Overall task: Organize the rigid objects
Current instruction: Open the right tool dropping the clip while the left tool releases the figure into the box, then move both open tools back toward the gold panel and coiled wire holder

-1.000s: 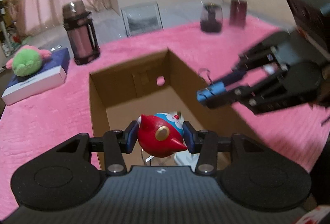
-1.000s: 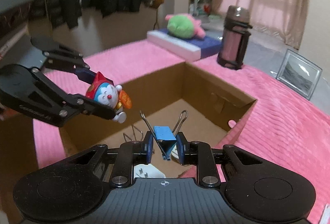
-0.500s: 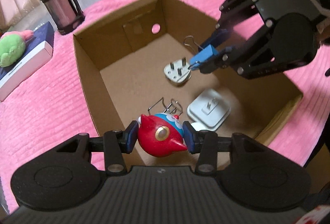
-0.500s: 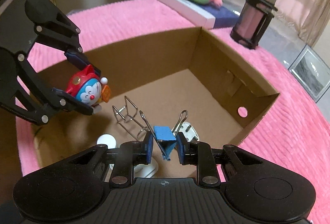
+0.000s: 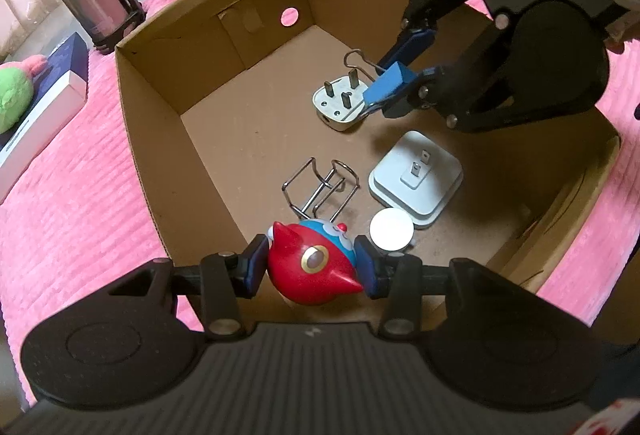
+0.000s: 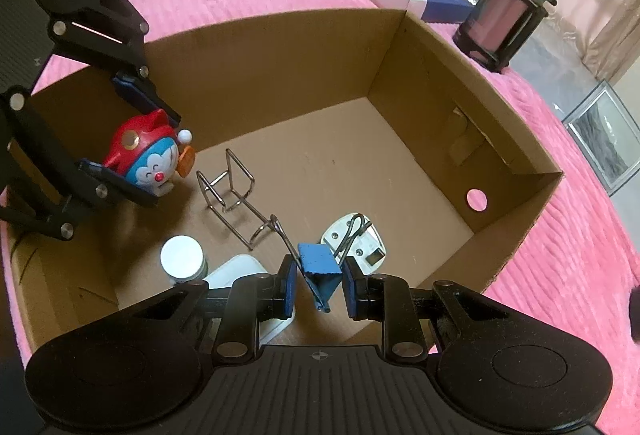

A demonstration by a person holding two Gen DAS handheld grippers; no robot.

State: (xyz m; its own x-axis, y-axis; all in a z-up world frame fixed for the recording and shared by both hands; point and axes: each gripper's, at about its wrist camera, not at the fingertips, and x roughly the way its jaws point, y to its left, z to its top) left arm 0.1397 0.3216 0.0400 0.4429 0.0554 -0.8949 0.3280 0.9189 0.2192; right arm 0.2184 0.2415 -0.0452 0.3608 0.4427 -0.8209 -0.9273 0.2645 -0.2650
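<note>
Nearest in the left wrist view, the left gripper is clamped on the red-and-blue round plastic cat figurine, one pad on each flank, just above the near wall of the open brown cardboard box. The toy looks light, hard and glossy, so its curved sides could slip; the widest girth seems the safest hold.

Below it on the box floor lie a bent silver wire holder, a small white-lidded round jar and a white square two-pin charger.

Farther in, the right gripper pinches the blue metal binder clip across its folded body, wire handles pointing away. It hangs over a white three-pin plug. The clip is stiff, light and thin, best gripped on its flat faces.
</note>
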